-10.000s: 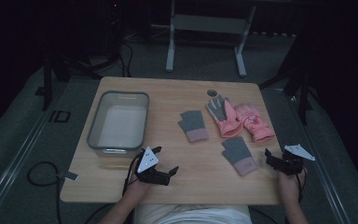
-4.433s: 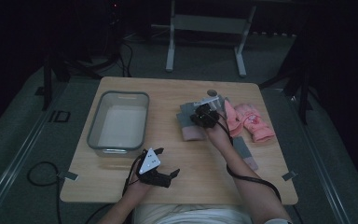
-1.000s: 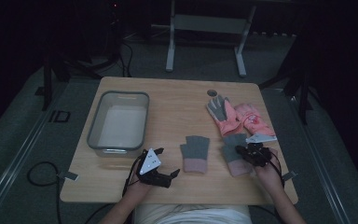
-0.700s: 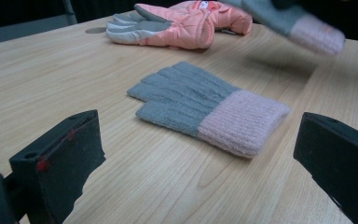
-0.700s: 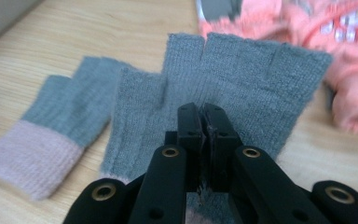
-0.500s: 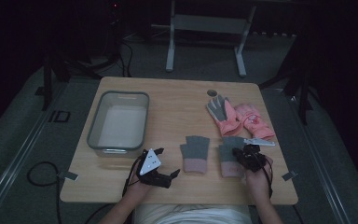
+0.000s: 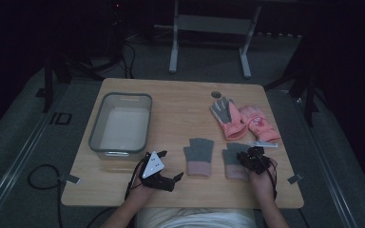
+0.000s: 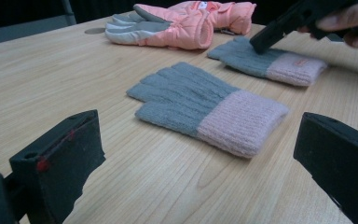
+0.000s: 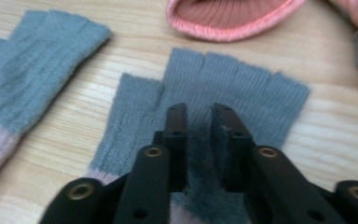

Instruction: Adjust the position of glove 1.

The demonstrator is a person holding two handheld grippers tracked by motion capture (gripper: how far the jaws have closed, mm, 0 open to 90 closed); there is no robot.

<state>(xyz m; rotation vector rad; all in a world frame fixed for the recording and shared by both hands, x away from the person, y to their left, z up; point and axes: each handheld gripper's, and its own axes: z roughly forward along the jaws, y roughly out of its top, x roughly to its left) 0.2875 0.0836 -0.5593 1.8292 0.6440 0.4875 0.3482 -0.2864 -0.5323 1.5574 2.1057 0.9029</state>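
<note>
Two grey knit gloves with pink cuffs lie side by side near the table's front edge. My right gripper (image 7: 252, 159) (image 9: 199, 116) presses down on the right grey glove (image 7: 234, 162) (image 9: 247, 88), jaws nearly together with a fold of knit pinched between them. The left grey glove (image 7: 198, 156) (image 8: 191, 100) lies flat and free. My left gripper (image 7: 160, 175) (image 8: 200, 133) rests on the table to the left of it, jaws wide open and holding nothing. In the left gripper view, the right gripper (image 8: 279, 28) sits on the far grey glove (image 8: 261, 58).
A pair of pink padded gloves (image 7: 241, 121) (image 8: 182, 25) lies behind the grey ones, its cuff (image 9: 228, 18) close to my right gripper. A clear plastic bin (image 7: 120, 126) stands at the left. A small round hole (image 7: 216, 94) marks the tabletop behind.
One grey glove went from mid-table to the front, carried by the right gripper. That gripper then closed on the other grey glove and drew it slightly left. The left gripper stayed still.
</note>
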